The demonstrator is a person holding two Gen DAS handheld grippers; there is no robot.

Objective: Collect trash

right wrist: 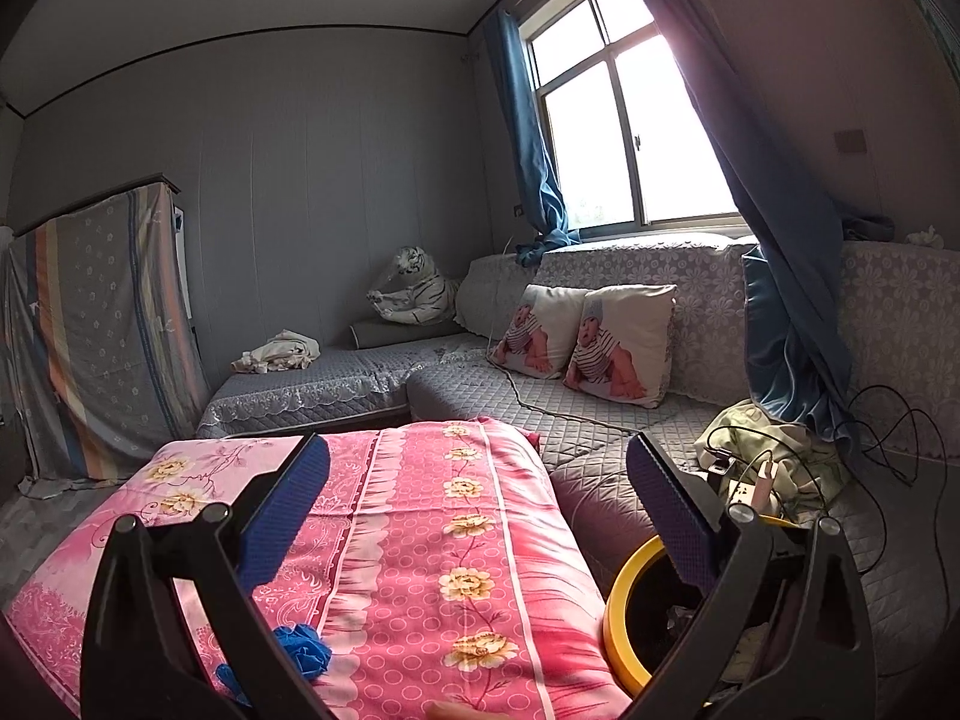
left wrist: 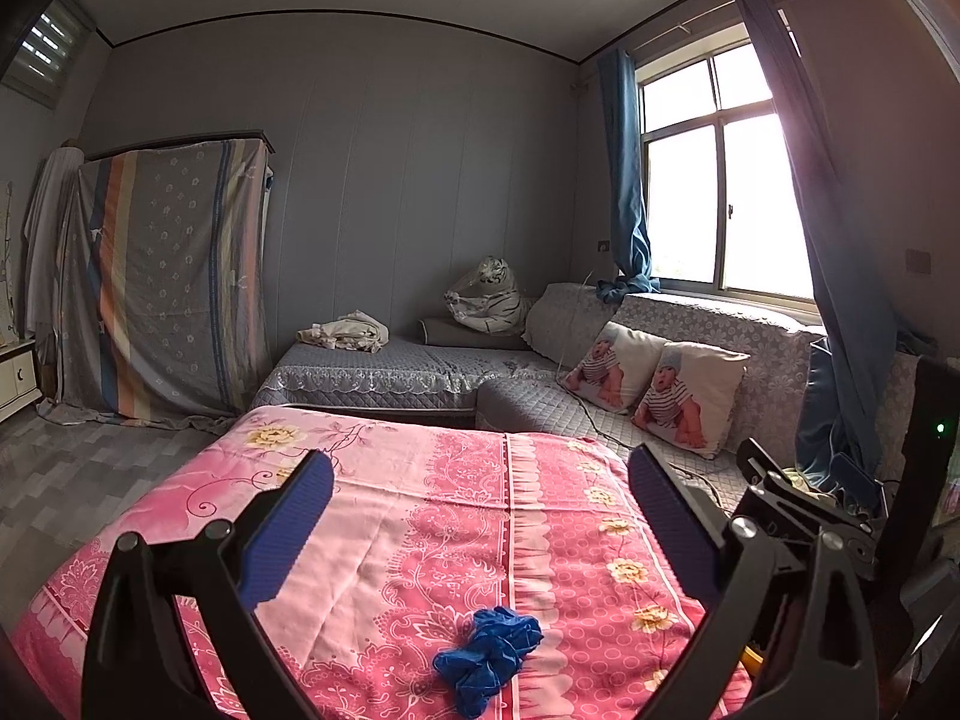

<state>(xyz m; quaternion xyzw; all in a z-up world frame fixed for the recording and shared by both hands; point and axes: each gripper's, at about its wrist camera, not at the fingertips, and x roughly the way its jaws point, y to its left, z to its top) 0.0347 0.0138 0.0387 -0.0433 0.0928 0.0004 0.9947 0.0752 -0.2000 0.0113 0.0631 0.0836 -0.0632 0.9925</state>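
A crumpled blue glove (left wrist: 486, 654) lies on the pink flowered cloth (left wrist: 420, 510) covering a table, near its front edge. My left gripper (left wrist: 480, 516) is open and empty, held above the cloth with the glove below and between its fingers. My right gripper (right wrist: 477, 510) is open and empty too; in its view the glove (right wrist: 300, 651) sits low at the left, partly behind the left finger. A bin with a yellow rim (right wrist: 624, 618) and dark inside stands right of the table, partly hidden by the right finger (right wrist: 672, 516).
A grey quilted corner sofa (right wrist: 600, 438) runs behind the table, with two baby-print pillows (right wrist: 618, 348), a toy tiger (right wrist: 414, 294) and a pile of cloth (right wrist: 276, 354). Cables and a power strip (right wrist: 750, 486) lie on the sofa at right. A covered wardrobe (left wrist: 162, 282) stands at left.
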